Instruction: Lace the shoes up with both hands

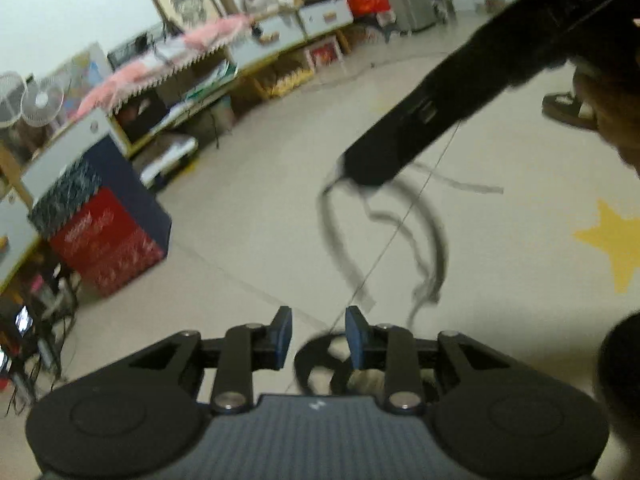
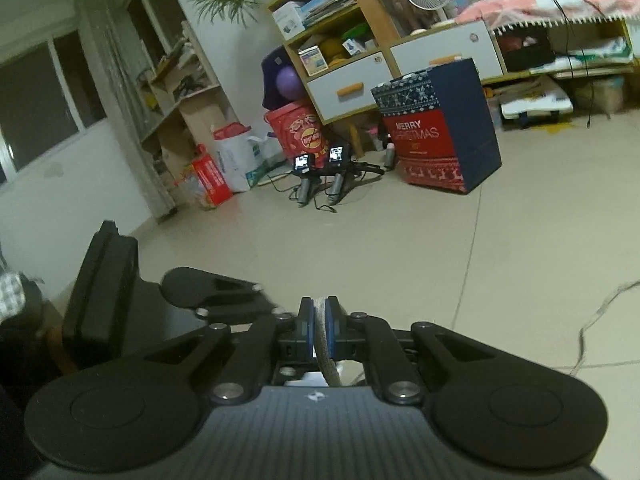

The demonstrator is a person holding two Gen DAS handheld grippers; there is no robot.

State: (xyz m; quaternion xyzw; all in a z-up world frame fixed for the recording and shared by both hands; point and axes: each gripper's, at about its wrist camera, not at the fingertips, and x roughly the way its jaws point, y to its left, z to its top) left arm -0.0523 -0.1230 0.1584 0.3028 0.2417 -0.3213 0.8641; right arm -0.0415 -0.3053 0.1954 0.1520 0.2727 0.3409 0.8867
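Shoelace first: a flat grey woven lace (image 2: 325,336) sits pinched between the blue pads of my right gripper (image 2: 319,332), running from the fingertips back under the gripper body. From the left wrist view, going left to right: my left gripper (image 1: 319,334) has its blue-padded jaws standing narrowly apart with nothing between them, only pale tiled floor (image 1: 248,216) showing in the gap. Ahead of it and up to the right, the right gripper's black body reaches in from the top right corner, and blurred dark loops of lace (image 1: 384,232) hang from its tip, drooping towards my left fingertips. No earlier picture is to hand, so I say nothing of how the jaws got there. The shoe itself I cannot make out; a dark shape at the right edge may be it, too blurred to say.

I judge the coming move turns on this: the hanging loops lie forward and slightly right of my empty left gripper, their long run roughly along my reach. Open floor lies all round; the navy and red Christmas gift box (image 1: 108,236) stands well apart to the left.
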